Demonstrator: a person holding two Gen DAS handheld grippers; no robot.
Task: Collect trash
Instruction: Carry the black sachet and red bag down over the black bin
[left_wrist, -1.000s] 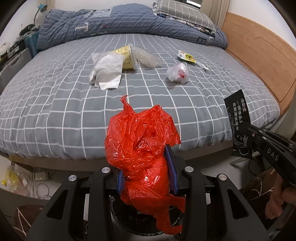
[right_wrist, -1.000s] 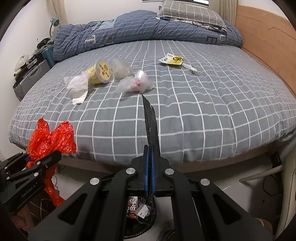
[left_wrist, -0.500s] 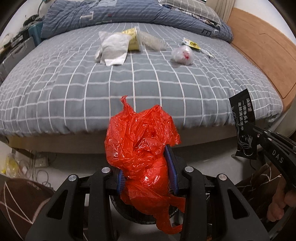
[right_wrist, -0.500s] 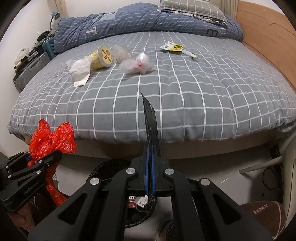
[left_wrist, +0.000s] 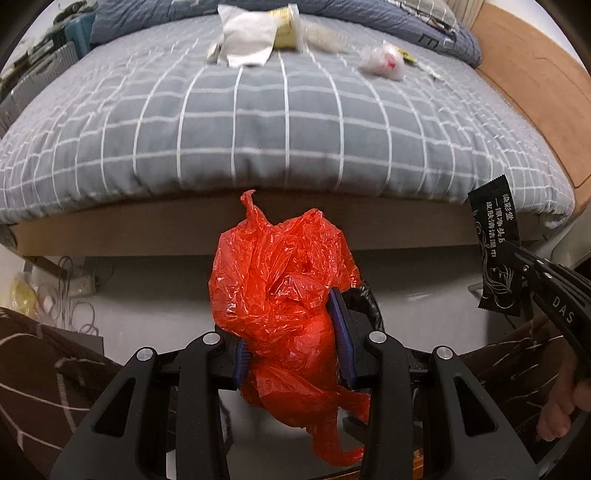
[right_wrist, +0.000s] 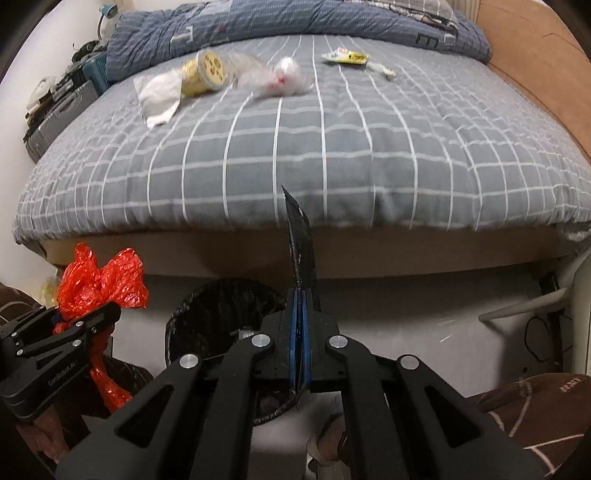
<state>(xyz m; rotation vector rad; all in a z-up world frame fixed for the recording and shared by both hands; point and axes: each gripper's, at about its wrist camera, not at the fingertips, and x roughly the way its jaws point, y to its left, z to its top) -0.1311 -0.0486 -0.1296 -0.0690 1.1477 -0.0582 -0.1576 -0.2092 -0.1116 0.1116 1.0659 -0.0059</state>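
My left gripper (left_wrist: 291, 325) is shut on a crumpled red plastic bag (left_wrist: 280, 280), held off the foot of the bed. My right gripper (right_wrist: 300, 306) is shut on a flat black sachet (right_wrist: 300, 236) with white lettering, seen edge-on here and face-on as the black sachet (left_wrist: 496, 254) in the left wrist view. Below the two grippers stands a bin lined with a black bag (right_wrist: 218, 306). On the bed lie a white tissue (right_wrist: 160, 96), a yellow cup (right_wrist: 205, 72), a clear plastic wad (right_wrist: 280, 75) and a yellow wrapper (right_wrist: 345, 56).
The grey checked bed (right_wrist: 332, 155) has a folded blue duvet (right_wrist: 258, 22) at its far end and a wooden frame (right_wrist: 539, 51) on the right. A person's legs in brown patterned trousers (left_wrist: 48, 373) flank the bin. Cables (left_wrist: 74, 284) lie under the bed.
Both grippers have sunk and tilted down, away from the bed top toward the floor. The bin has come into view under them. Both grips are unchanged.
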